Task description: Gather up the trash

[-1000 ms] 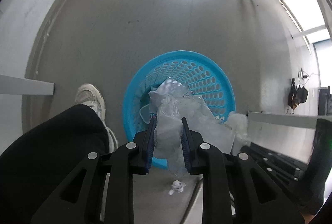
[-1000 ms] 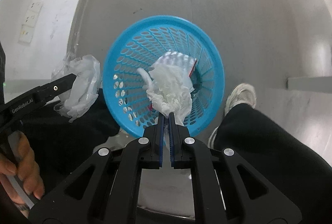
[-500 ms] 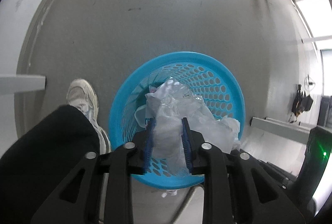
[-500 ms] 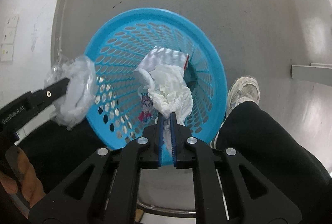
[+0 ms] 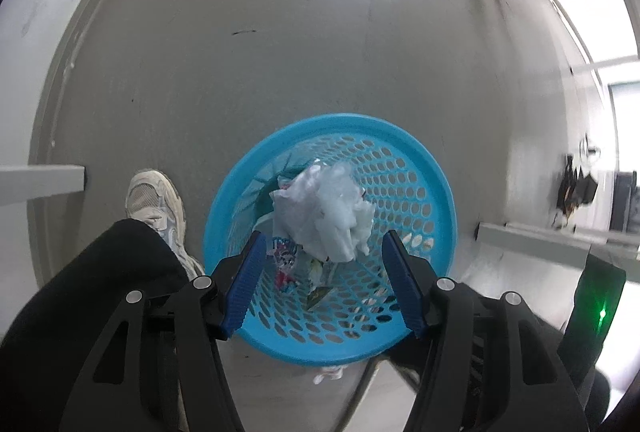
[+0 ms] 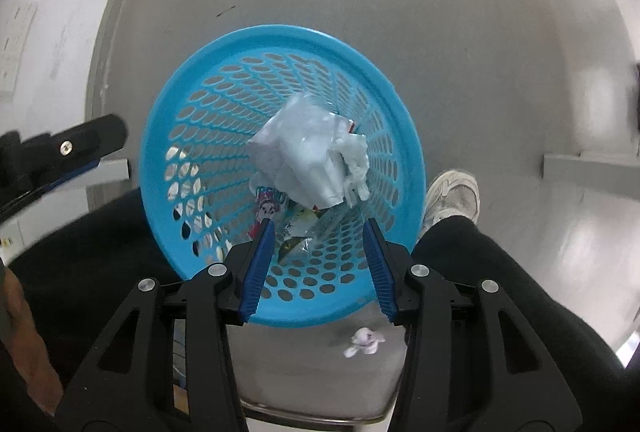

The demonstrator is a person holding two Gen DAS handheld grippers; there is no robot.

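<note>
A blue perforated basket (image 5: 436, 168) (image 6: 224, 64) stands on the grey floor under both grippers. Inside it lie a crumpled clear plastic bag (image 5: 320, 208) (image 6: 300, 160), a white tissue (image 6: 356, 160) beside the bag, and colourful wrappers (image 5: 286, 264) (image 6: 268, 208) at the bottom. My left gripper (image 5: 324, 260) hangs above the basket, its jaws opening, nothing between the blue pads. My right gripper (image 6: 318, 246) points down over the basket too, jaws opening and empty. One finger of the left gripper (image 6: 76, 148) shows at the left of the right wrist view.
A small crumpled white scrap (image 6: 362, 340) (image 5: 328, 374) lies on the floor just outside the basket. The person's black trouser leg (image 5: 88, 292) and pale sneaker (image 5: 156, 200) (image 6: 454, 196) stand beside the basket. Grey table legs (image 5: 40, 180) and a white wall (image 6: 44, 12) border the floor.
Both grippers sank toward the basket and opened. The plastic bag dropped from the left one and the tissue from the right; both now lie in the basket.
</note>
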